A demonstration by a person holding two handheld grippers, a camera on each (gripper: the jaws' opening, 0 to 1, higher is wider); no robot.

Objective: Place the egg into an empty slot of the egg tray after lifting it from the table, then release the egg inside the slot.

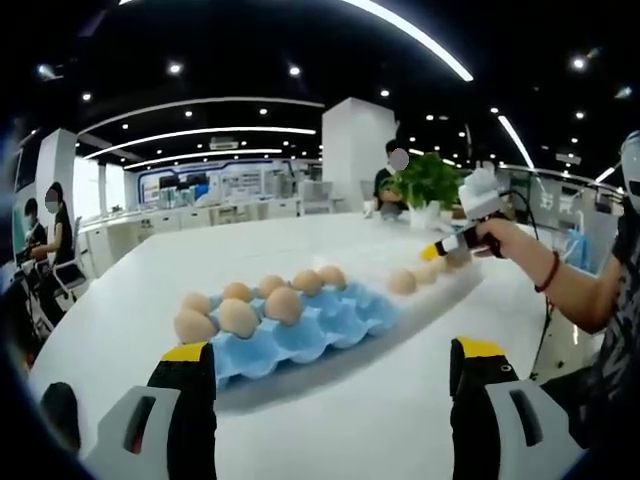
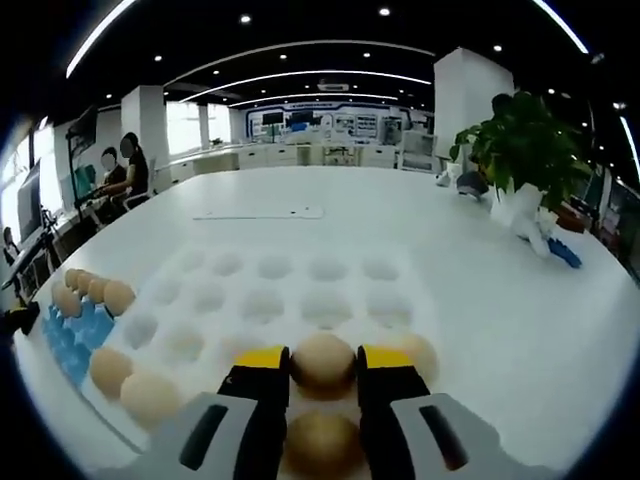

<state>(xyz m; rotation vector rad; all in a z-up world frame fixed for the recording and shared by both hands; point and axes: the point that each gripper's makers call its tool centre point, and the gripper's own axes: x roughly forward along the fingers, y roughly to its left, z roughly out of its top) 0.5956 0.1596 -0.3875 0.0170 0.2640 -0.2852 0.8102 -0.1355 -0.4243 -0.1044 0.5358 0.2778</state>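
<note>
Right gripper: black jaws with yellow tips, closed against the two sides of one brown egg. That egg sits in the near row of a white egg tray. A second egg lies nearer the camera, between the jaw bodies; whether it rests in a slot cannot be told.

White egg tray, right gripper view: roughly a dozen empty slots in rows beyond the gripped egg. One egg just right of the jaws; two eggs at the near left edge.

Blue egg tray, to the left of the white one in the right gripper view: three eggs visible at its far end.

Left gripper: jaws wide apart, holding nothing, above the white table.

Blue egg tray, left gripper view: seven eggs counted, in two rows. Beyond it, the white tray holds two visible eggs beside the right gripper, held by a hand.

Far background: potted plant, white pillar, people seated at left.
</note>
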